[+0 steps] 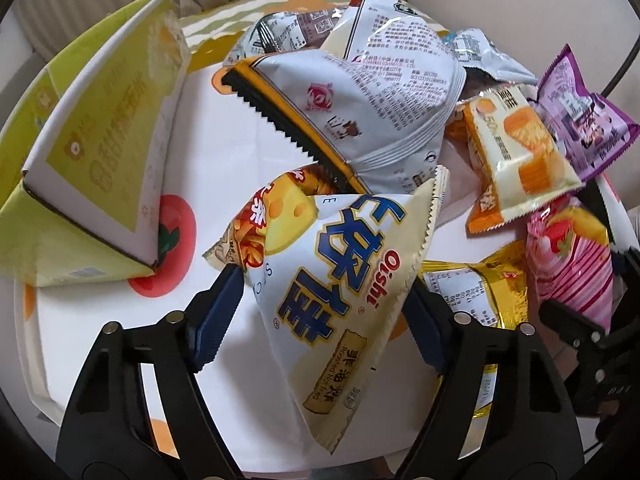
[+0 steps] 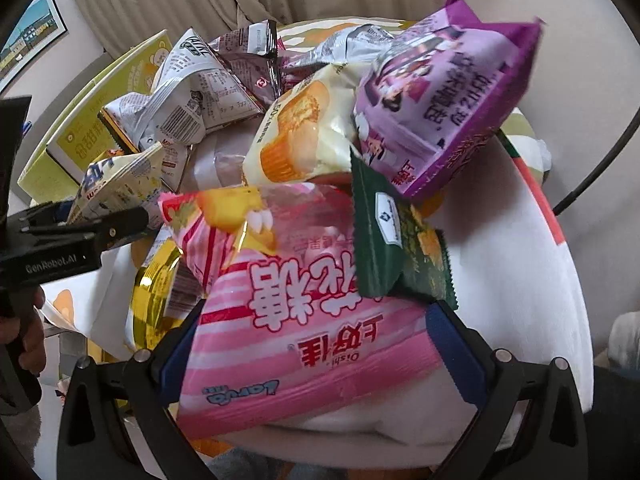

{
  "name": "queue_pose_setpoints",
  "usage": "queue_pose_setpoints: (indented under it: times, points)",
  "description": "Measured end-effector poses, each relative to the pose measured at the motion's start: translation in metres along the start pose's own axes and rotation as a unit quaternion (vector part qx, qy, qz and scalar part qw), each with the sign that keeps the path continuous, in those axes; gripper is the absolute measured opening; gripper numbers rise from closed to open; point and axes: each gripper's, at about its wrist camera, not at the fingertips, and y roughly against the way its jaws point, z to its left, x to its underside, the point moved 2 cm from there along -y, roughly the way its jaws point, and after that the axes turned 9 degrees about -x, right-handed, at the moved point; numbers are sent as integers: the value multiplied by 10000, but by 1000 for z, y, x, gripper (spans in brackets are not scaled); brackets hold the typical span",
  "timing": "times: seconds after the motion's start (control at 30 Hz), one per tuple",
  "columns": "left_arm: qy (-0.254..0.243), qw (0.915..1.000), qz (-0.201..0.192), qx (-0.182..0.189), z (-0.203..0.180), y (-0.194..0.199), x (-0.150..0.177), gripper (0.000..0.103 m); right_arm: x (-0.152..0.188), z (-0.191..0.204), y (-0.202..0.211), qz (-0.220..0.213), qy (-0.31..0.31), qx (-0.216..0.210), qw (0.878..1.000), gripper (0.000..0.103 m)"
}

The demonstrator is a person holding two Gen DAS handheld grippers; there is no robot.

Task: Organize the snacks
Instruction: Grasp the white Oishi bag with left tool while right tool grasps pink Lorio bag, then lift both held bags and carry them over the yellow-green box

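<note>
The left gripper (image 1: 326,280) grasps a cheese snack bag (image 1: 336,276) above the table (image 1: 224,128); the right gripper (image 2: 316,344) grasps a pink bag (image 2: 304,320) (front of the snack pile).

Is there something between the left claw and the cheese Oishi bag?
Nothing visible. The cheese Oishi bag already sits between the fingers of the left claw; the silver bag lies behind it.

Fruit-print table (image 1: 224,128) under snack bags (image 1: 400,92), box (image 1: 100,140).

Gold packet (image 1: 476,292) half under bags
</note>
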Motion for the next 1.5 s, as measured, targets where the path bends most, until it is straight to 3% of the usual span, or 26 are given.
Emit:
queue_pose_setpoints:
  times: [0.27,0.4,0.57,0.6,0.87,1.17,1.5]
  points:
    - [-138,9999,-45,-36,-2,8,1,63,-6,-8,-2,-29,-104,-204,9997,103]
    - [-152,9999,-19,-73,-7,13,3,62,10,-17,10,-107,-152,-252,9995,101]
    - [-159,9997,1,-184,-7,22,10,59,16,-14,20,-233,-25,-206,9995,71]
    - [-152,9997,7,-188,-6,24,11,46,18,-13,23,-272,-5,-186,9995,69]
    - [3,9998,116,-142,1,29,14,42,22,-10,34,-376,113,-138,9991,48]
    - [271,9996,75,15,19,50,13,42,12,14,47,-390,-25,-302,9988,38]
    - [497,9987,-121,74,30,97,23,41,1,35,82,-559,-1,-626,9965,36]
